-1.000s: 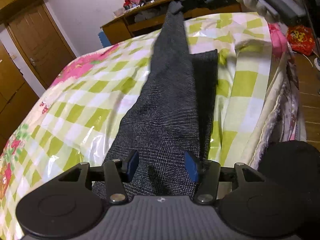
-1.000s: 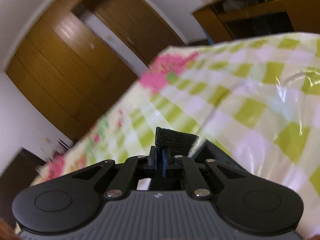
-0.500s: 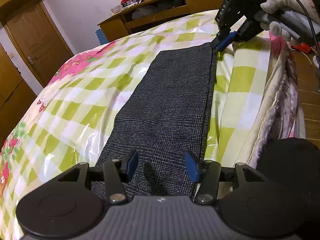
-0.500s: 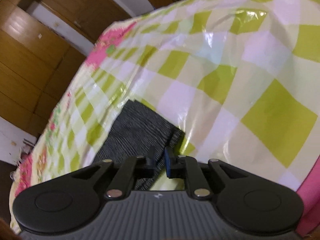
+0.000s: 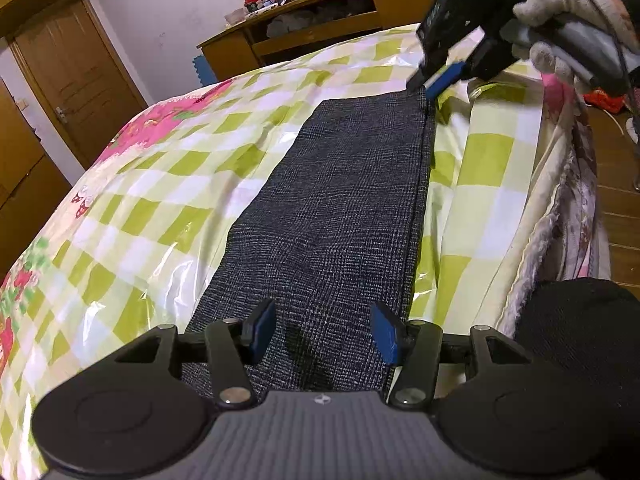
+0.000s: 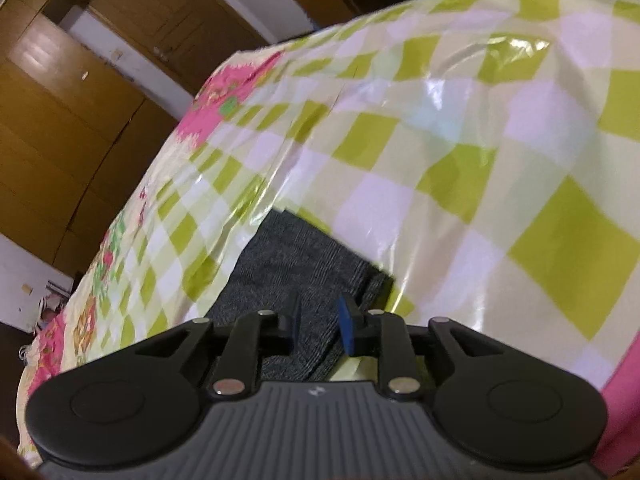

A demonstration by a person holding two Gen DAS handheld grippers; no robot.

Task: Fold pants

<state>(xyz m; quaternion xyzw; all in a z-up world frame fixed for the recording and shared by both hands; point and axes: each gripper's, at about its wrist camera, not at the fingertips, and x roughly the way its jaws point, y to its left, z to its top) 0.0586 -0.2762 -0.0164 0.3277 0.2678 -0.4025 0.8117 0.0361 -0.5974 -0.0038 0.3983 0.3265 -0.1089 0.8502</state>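
Left-wrist view, lower left to upper right: my left gripper [image 5: 322, 334] hovers over the near end of the pants [image 5: 340, 208], jaws parted and gripping nothing, ready to steady that end. The pants lie flat as a long dark strip along the centre of the checked sheet [image 5: 160, 184], one leg apparently laid over the other. At upper right my right gripper [image 5: 434, 82] sits at the far corner, jaws opening, pads clear of the cloth, to let go the hem just set down.
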